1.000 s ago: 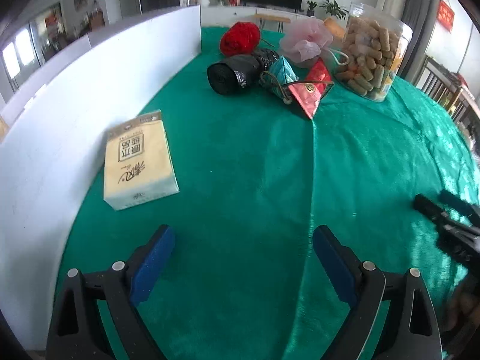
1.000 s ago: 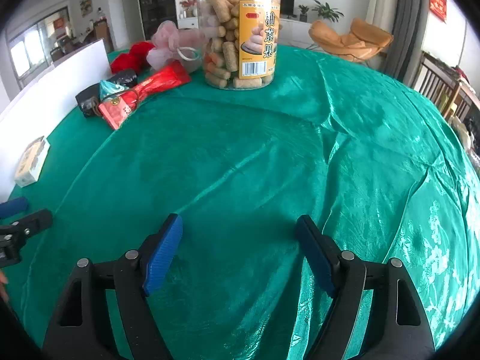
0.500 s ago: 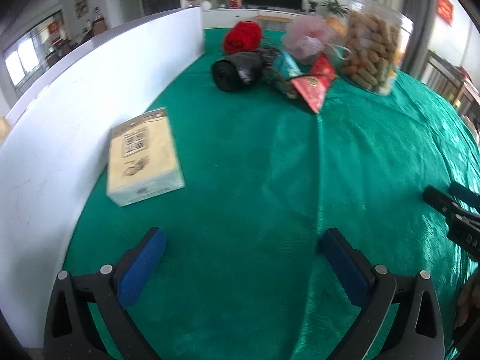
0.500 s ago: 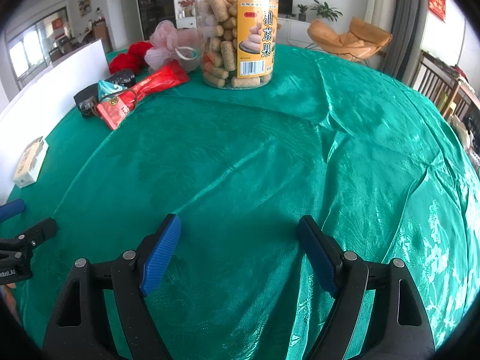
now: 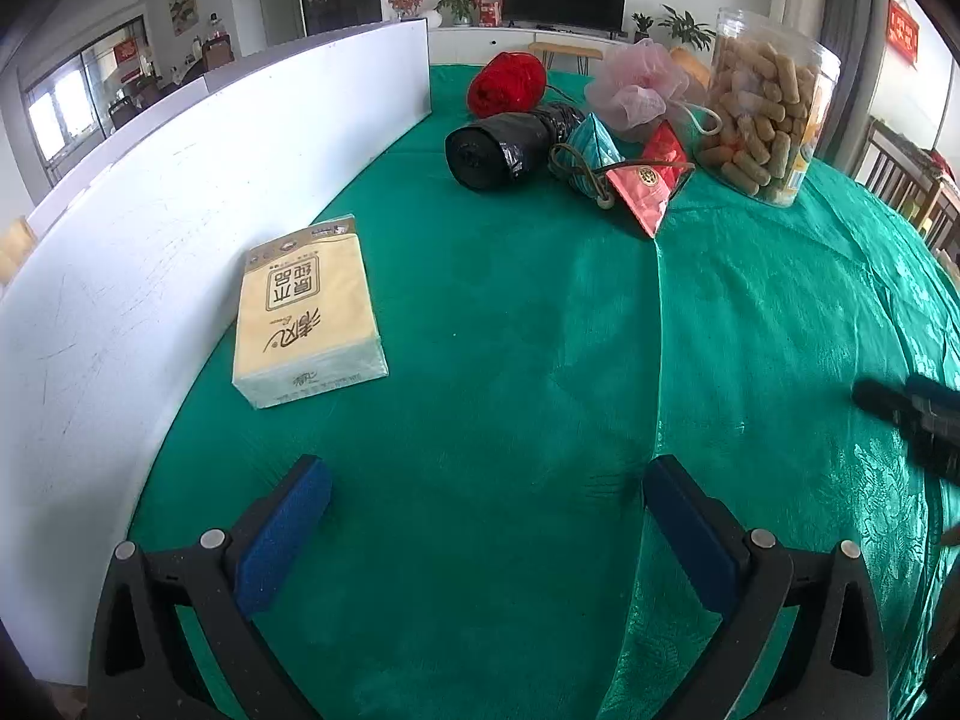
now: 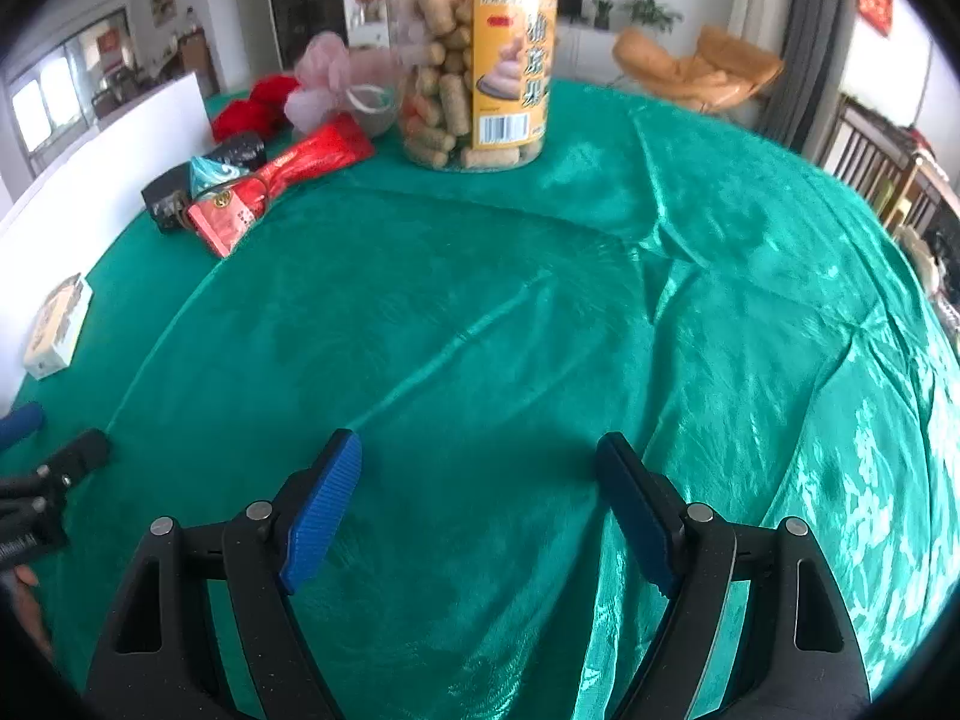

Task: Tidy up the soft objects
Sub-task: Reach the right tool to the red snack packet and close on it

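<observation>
A green tablecloth [image 5: 510,360] covers the table, and a white board [image 5: 180,192] stands upright along its left edge. A yellow tissue pack [image 5: 307,309] lies flat just beside the board, well apart from the other things. At the far end sits a cluster: a red yarn ball [image 5: 506,84] nearest the board's end, a black bag roll [image 5: 501,150] lying on its side in front of it, a teal pouch [image 5: 591,147] touching the roll, a red packet [image 5: 651,183] leaning against the pouch, a pink bath puff [image 5: 639,87] behind them, and a clear jar of snacks [image 5: 765,108] standing upright at the right of the group. The left gripper [image 5: 486,480] hovers low over bare cloth with its jaws wide apart and nothing between them; the stretch of cloth between it and the tissue pack holds nothing. The right gripper [image 6: 478,459] hangs over the wrinkled middle of the cloth, its jaws likewise spread and empty, with the jar [image 6: 474,54] straight ahead at the far side and the red packet [image 6: 282,171] off to its left. Compared with a second ago, the left gripper's view has drawn nearer to the tissue pack, which now looks larger and closer to the left finger, while the right gripper's view has shifted only slightly and looks a little blurred.
</observation>
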Demonstrator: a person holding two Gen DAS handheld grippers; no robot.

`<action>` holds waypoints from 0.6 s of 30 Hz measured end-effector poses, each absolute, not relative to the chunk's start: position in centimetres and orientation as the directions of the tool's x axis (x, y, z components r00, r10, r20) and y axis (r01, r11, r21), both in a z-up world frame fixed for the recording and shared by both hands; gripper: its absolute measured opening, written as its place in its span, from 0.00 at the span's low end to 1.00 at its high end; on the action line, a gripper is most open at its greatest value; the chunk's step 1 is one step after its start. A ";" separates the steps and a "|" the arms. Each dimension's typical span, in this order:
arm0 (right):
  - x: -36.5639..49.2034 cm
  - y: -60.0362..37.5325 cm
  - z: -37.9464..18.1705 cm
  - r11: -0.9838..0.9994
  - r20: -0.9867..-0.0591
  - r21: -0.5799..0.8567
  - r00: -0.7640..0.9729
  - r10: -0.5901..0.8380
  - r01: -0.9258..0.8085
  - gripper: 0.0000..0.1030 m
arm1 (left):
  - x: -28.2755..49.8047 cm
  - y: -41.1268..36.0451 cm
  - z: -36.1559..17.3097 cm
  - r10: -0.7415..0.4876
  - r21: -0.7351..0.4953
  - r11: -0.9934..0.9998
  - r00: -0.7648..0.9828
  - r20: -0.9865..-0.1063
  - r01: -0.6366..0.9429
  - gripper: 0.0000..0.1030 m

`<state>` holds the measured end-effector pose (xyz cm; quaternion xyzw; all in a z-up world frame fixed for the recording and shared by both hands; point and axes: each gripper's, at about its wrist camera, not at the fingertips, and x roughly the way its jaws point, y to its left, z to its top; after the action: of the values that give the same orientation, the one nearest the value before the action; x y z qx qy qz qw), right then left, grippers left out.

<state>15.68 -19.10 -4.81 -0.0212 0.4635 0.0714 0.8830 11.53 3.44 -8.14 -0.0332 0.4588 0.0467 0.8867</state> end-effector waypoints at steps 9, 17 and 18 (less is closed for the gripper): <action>26.7 -13.3 -1.4 0.927 -0.766 0.358 0.533 0.359 -0.110 0.76 | 11.6 3.4 -8.2 0.053 -0.016 0.993 0.575 -0.816 -0.114 1.00; 30.9 -8.4 -4.1 0.943 -0.837 0.316 0.436 0.330 -0.107 0.40 | 11.6 3.4 -8.2 0.053 -0.016 0.993 0.576 -0.816 -0.114 1.00; 31.0 -8.2 -4.0 0.944 -0.832 0.308 0.450 0.326 -0.114 0.40 | 11.7 3.4 -8.2 0.053 -0.016 0.993 0.576 -0.816 -0.114 1.00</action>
<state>30.98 -8.24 -4.04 0.1041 0.5082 0.1302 0.8449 11.71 3.40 -8.18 -0.0332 0.4582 0.0470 0.8870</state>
